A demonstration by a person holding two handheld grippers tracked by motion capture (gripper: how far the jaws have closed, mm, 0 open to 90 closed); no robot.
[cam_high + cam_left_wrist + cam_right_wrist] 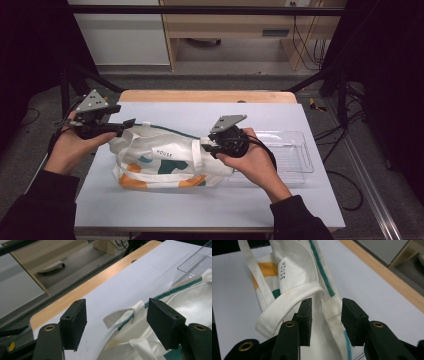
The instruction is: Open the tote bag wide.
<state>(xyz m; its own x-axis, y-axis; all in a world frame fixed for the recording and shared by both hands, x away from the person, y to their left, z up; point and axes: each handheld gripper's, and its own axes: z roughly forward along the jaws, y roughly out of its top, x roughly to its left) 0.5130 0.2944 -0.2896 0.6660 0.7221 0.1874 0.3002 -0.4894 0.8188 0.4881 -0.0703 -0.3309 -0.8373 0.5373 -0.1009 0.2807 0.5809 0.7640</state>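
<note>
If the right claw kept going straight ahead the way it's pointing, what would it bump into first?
Most likely the cloth bag: the right claw points straight at its rim, the fabric already lying between the open jaws.

White canvas tote bag (165, 162) lies on its side on the table, long axis left-right, mouth edges lifted at both ends. Green trim along the rim, orange and green shapes, "HOUSE" label on front. White strap handles hang loose, fabric crumpled.
</note>
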